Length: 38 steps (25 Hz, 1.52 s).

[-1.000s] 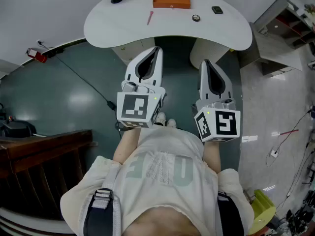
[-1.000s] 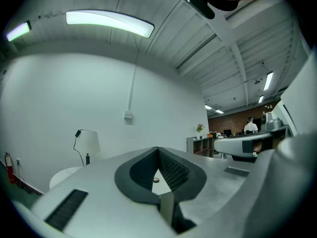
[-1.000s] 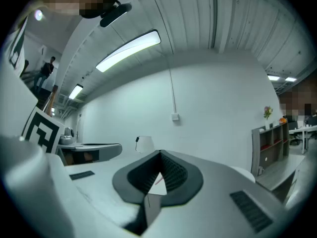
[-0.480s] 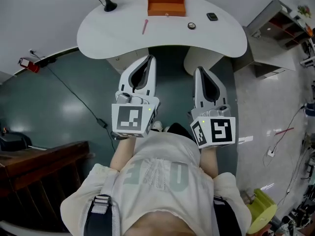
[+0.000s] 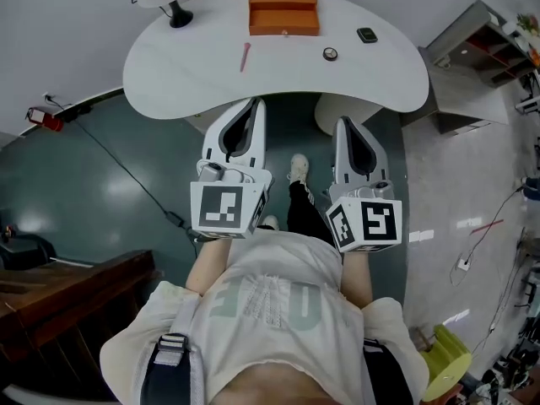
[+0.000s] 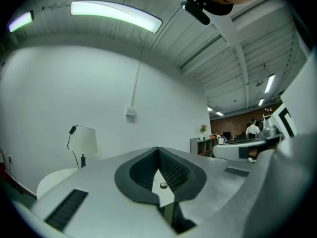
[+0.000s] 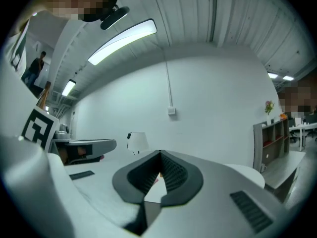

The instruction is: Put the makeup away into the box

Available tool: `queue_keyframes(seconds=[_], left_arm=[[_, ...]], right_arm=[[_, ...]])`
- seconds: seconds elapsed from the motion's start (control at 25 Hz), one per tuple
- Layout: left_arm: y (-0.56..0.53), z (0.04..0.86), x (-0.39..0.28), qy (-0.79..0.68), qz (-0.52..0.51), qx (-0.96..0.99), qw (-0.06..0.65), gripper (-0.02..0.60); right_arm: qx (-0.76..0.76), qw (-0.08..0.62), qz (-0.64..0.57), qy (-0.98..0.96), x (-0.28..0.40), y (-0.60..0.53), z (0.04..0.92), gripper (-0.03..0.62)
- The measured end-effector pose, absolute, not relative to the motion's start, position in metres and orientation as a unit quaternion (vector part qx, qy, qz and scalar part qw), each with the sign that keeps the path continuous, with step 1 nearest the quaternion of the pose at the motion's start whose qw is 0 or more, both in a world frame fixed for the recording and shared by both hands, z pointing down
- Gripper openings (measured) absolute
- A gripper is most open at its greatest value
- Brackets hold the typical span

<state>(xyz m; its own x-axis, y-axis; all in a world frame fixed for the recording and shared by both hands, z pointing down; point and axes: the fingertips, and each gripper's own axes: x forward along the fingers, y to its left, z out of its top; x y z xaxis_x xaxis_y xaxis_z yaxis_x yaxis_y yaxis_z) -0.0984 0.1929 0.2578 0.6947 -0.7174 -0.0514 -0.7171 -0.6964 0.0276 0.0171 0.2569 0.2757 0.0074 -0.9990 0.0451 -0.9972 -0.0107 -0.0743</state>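
Note:
An orange box point(image 5: 283, 8) stands at the far edge of the white table point(image 5: 177, 70). On the tabletop lie a thin pink makeup stick point(image 5: 244, 56), a small round compact point(image 5: 330, 54) and a dark flat case point(image 5: 367, 35). My left gripper point(image 5: 254, 102) is shut and empty, held level just short of the table's near edge. My right gripper point(image 5: 343, 122) is beside it, also shut with nothing in it. In the left gripper view the jaws point(image 6: 158, 148) meet at the tips, and the round compact point(image 6: 161, 185) shows through the gap below them. The right gripper point(image 7: 160, 152) looks the same.
A black-footed lamp point(image 5: 177, 15) stands at the table's far left. A grey shelf unit point(image 5: 477, 53) is to the right of the table, a dark wooden bench point(image 5: 67, 268) at the lower left. A cable point(image 5: 126, 129) runs across the floor. My shoe point(image 5: 298, 167) is stepping forward.
Both grippers have moved forward to the table, which now sits lower and closer in the head view. One foot has stepped out ahead. Both grippers stay shut.

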Motion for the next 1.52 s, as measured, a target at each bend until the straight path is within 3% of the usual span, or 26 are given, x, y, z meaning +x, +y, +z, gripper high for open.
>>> queue_keyframes(seconds=[0.84,1.52], left_arm=[[-0.067,0.248,0.041,-0.442,-0.038,0.896,-0.005,0.007],[-0.130,0.235,0.064,-0.433,-0.027,0.900,-0.036,0.008]], right_arm=[[-0.614,-0.027,-0.022,0.789,0.154,-0.020,0.271,0.005],[-0.638,-0.002,-0.019,0.770,0.175,-0.077,0.260,0.005]])
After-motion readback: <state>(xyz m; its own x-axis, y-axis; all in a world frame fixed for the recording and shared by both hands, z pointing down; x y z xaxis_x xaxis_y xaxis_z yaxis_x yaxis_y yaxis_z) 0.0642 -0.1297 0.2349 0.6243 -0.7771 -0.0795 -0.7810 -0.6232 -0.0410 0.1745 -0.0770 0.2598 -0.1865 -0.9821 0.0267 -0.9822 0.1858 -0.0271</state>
